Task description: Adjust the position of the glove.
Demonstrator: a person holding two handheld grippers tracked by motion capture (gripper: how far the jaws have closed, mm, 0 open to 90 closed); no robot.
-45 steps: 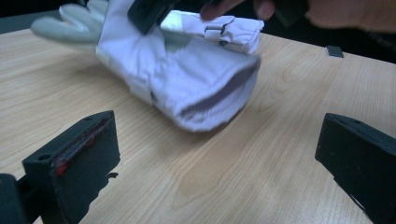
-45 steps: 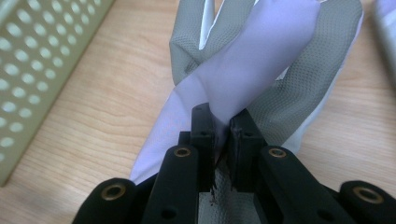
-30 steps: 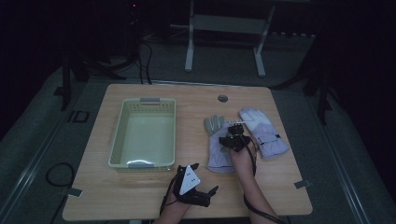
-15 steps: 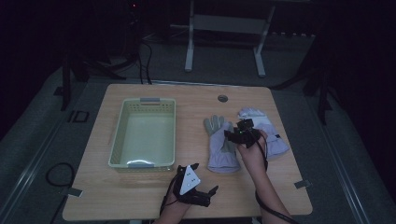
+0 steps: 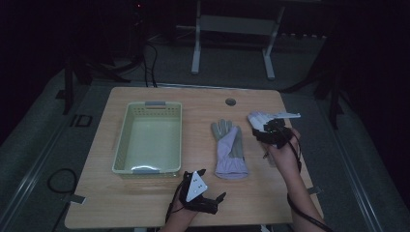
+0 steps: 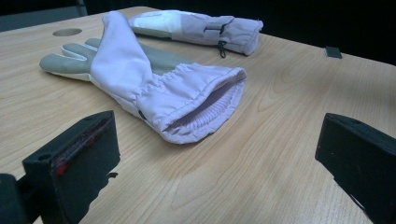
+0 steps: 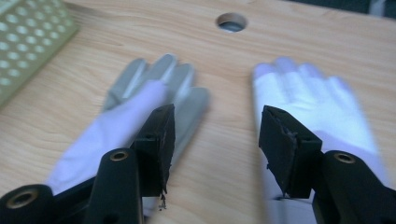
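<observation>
Two lavender gloves lie on the wooden table. The grey-palmed glove has its lavender side folded over, cuff toward me. The second glove lies to its right. My right gripper hovers above the gap between them, partly over the second glove. Its jaws have just been opening and nothing is between them. My left gripper rests near the front edge, jaws wide apart, facing the near glove's cuff.
A pale green slotted basket stands on the left half of the table. A round cable hole sits near the far edge. Bare wood lies between the gloves and the front edge.
My right gripper has lifted off the grey-palmed glove and moved right toward the second glove, its jaws spreading. The left gripper has stayed put.
</observation>
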